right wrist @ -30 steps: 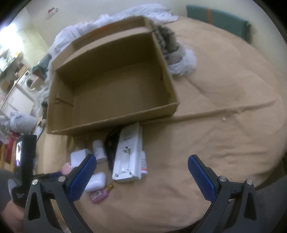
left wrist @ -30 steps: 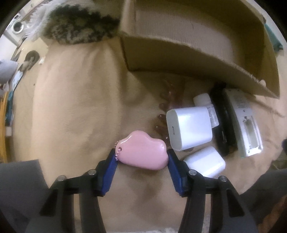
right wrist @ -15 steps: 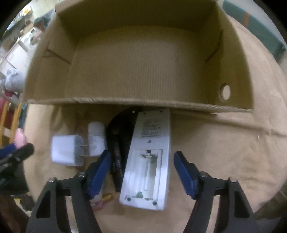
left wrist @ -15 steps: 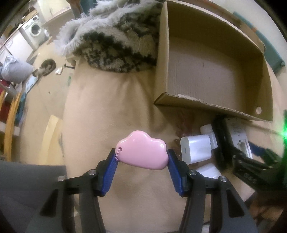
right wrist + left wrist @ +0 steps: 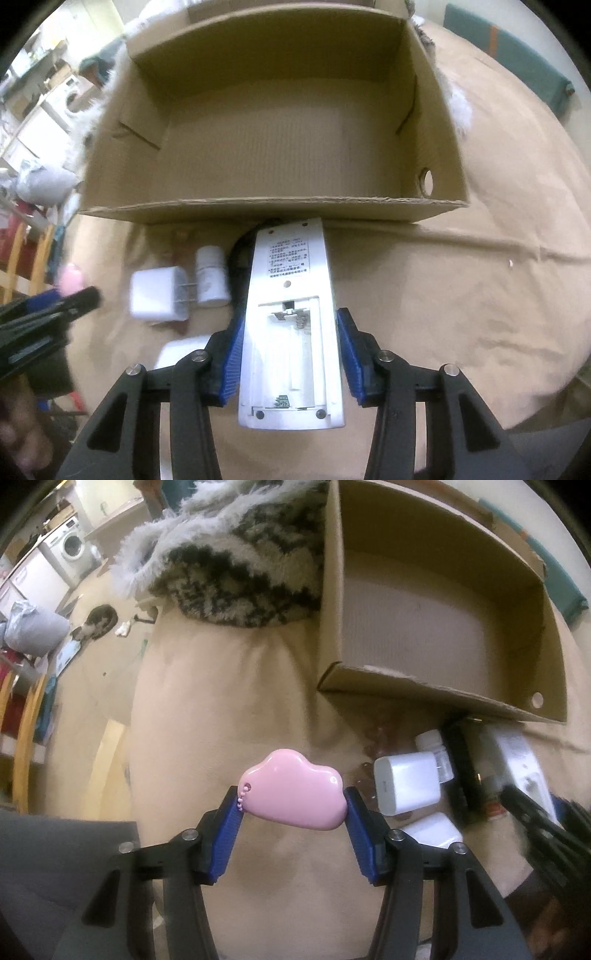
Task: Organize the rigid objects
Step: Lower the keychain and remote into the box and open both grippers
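My left gripper (image 5: 291, 795) is shut on a pink cloud-shaped case (image 5: 293, 788) and holds it above the tan cloth. The case also shows blurred at the left of the right wrist view (image 5: 70, 278). A white remote (image 5: 290, 280) lies back side up, battery bay open, just in front of the cardboard box (image 5: 258, 210). My right gripper (image 5: 290, 325) straddles it, jaws closing, with both blue pads against the remote's long sides. The box (image 5: 424, 692) stands open, with nothing inside it.
Left of the remote lie a white charger (image 5: 157, 291), a small white bottle (image 5: 210, 280), a black object (image 5: 240, 254) and a white oblong case (image 5: 432, 832). A fluffy blanket (image 5: 229, 565) lies behind the box. A teal cushion (image 5: 506, 51) sits far right.
My left gripper rose with the pink case. My right gripper came down over the white remote, and its jaws narrowed from wide open to the remote's sides.
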`<state>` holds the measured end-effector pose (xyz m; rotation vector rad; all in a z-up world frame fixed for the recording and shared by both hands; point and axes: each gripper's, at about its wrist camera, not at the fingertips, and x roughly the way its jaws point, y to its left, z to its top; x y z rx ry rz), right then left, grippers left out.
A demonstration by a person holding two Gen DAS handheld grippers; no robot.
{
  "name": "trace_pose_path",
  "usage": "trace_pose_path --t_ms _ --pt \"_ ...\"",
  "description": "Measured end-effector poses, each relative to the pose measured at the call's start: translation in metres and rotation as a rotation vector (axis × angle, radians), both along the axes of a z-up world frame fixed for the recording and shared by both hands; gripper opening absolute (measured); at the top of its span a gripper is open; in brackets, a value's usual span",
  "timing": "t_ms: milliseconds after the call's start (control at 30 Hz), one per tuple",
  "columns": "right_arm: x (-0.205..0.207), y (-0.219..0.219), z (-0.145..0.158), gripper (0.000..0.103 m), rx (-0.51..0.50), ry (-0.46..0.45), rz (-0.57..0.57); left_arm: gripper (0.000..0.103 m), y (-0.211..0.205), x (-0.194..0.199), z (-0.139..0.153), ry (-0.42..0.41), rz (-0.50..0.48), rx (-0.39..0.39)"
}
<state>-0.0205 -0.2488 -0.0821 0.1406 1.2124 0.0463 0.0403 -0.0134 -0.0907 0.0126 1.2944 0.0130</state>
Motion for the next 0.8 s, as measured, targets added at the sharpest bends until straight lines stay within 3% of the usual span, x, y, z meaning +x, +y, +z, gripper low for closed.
trace_pose_path --t_ms 233,433,633,800 --pt "-0.028 -0.014 0.024 0.048 0.101 0.012 0.000 0.051 -0.001 -0.003 0.006 -0.044 -0.005 0.042" --pt "-0.046 -0.029 0.056 0.048 0.141 -0.060 0.009 0.051 -0.013 -0.007 0.043 -0.151 -0.038 0.038" --pt "-0.015 -0.043 0.089 0.048 0.164 -0.161 0.002 0.051 -0.040 0.013 0.079 -0.220 -0.111 0.028" --pt "0.032 -0.048 0.094 0.048 0.150 -0.188 0.006 0.051 -0.065 0.051 0.088 -0.239 -0.149 0.047"
